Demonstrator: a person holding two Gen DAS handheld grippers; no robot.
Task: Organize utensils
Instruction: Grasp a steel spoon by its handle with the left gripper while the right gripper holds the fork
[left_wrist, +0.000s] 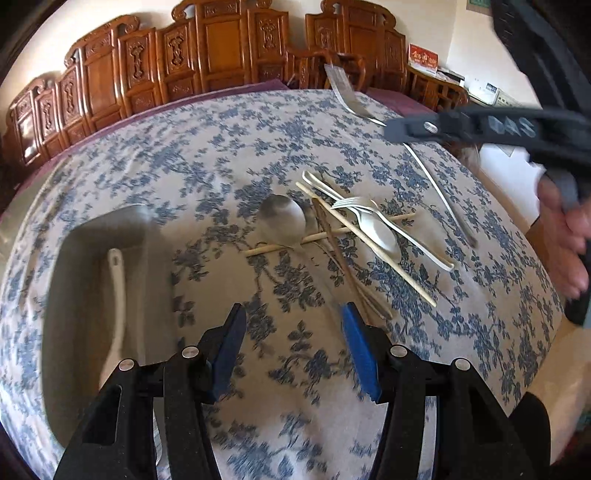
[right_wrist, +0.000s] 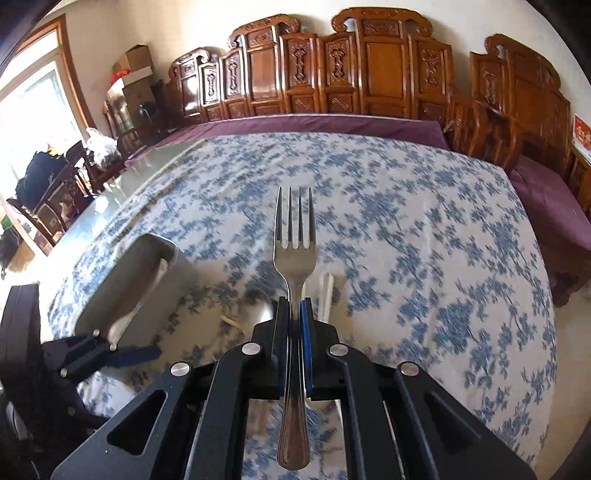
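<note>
My right gripper (right_wrist: 294, 308) is shut on a metal fork (right_wrist: 294, 251), held above the table with the tines pointing forward; it also shows in the left wrist view (left_wrist: 341, 88) at upper right. My left gripper (left_wrist: 293, 332) is open and empty, low over the tablecloth. Ahead of it lies a pile of utensils: a large metal spoon (left_wrist: 282, 218), white plastic forks and spoon (left_wrist: 373, 218), and wooden chopsticks (left_wrist: 365, 243). A grey tray (left_wrist: 64, 266) at the left holds a white spoon (left_wrist: 116, 295); the tray also shows in the right wrist view (right_wrist: 122, 280).
A blue floral tablecloth (left_wrist: 221, 155) covers the table. A knife-like utensil (left_wrist: 441, 195) lies right of the pile. Carved wooden chairs (right_wrist: 369, 74) line the far side. The table's right edge is close to the hand.
</note>
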